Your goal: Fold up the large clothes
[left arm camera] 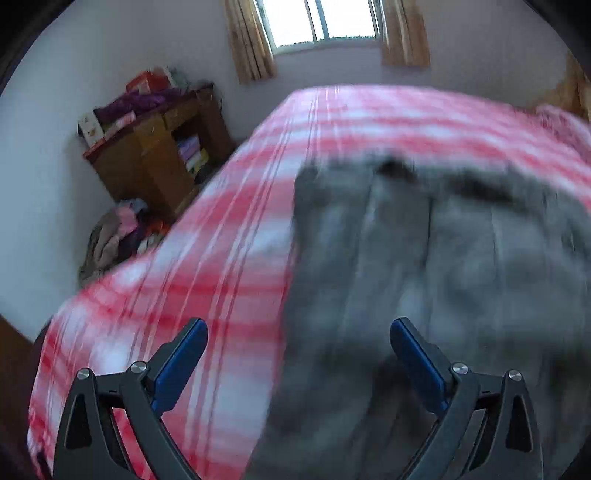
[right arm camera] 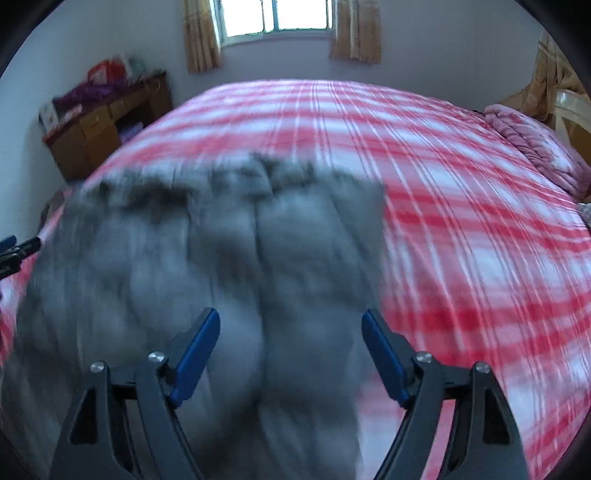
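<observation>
A large grey garment [left arm camera: 424, 266] lies spread on the red-and-white checked bed [left arm camera: 236, 229], blurred by motion. My left gripper [left arm camera: 299, 328] stands open over the garment's left edge, nothing between its blue pads. In the right wrist view the same grey garment [right arm camera: 221, 258] covers the near left part of the bed [right arm camera: 461, 221]. My right gripper [right arm camera: 290, 319] is open above the cloth's right portion, with no cloth pinched between its fingers. The tip of the left gripper [right arm camera: 18, 247] shows at the far left edge of that view.
A wooden desk [left arm camera: 159, 147] piled with boxes and purple cloth stands by the wall on the left, with a heap of clothes [left arm camera: 118, 236] on the floor beside it. A pink quilt [right arm camera: 535, 147] and a pale chair [right arm camera: 569, 110] sit at the bed's far right. A curtained window [right arm camera: 277, 18] is behind.
</observation>
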Tool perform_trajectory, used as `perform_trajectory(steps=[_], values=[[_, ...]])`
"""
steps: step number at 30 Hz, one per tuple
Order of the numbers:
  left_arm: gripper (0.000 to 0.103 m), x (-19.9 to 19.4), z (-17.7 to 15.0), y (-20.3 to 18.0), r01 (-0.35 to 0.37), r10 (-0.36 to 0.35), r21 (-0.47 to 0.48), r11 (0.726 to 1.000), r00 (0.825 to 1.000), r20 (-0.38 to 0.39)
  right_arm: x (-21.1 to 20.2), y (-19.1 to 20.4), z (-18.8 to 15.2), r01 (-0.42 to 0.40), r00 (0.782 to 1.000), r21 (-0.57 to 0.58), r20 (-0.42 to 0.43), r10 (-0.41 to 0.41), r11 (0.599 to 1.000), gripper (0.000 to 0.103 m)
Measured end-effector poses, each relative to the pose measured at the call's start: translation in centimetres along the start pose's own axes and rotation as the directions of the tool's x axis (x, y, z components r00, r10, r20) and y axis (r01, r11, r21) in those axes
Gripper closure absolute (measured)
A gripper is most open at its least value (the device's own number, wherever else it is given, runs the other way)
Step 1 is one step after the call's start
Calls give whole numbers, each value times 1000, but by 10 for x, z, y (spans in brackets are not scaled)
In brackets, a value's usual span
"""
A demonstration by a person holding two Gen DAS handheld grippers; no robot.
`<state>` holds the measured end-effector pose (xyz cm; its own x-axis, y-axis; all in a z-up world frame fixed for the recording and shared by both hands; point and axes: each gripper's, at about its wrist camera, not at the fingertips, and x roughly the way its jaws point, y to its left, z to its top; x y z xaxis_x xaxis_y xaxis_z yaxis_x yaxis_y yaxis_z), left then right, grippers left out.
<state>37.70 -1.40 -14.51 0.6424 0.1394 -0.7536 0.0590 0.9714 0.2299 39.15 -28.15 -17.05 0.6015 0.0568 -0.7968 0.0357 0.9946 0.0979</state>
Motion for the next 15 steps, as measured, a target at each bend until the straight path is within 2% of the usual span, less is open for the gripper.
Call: perform_trajectory(steps=[4, 7, 9, 15], values=[[3, -35, -76, 25, -16, 16, -5, 1000, 999, -45, -35, -15, -70, 3, 999, 35, -38, -2, 999, 22], [3, -54, -111, 35, -14, 13, -20, 1000, 998, -54, -61, -20, -111, 29, 999, 48, -35, -27, 998, 22], [3, -61, -128, 37, 9, -11, -33, 999, 997, -73, -74, -23, -128, 40, 999, 58, -27, -39, 997, 22], [4, -74, -164, 40, 14, -21, -77, 997, 996, -85, -99, -21, -173, 31, 999, 103, -27, -28, 994, 21]])
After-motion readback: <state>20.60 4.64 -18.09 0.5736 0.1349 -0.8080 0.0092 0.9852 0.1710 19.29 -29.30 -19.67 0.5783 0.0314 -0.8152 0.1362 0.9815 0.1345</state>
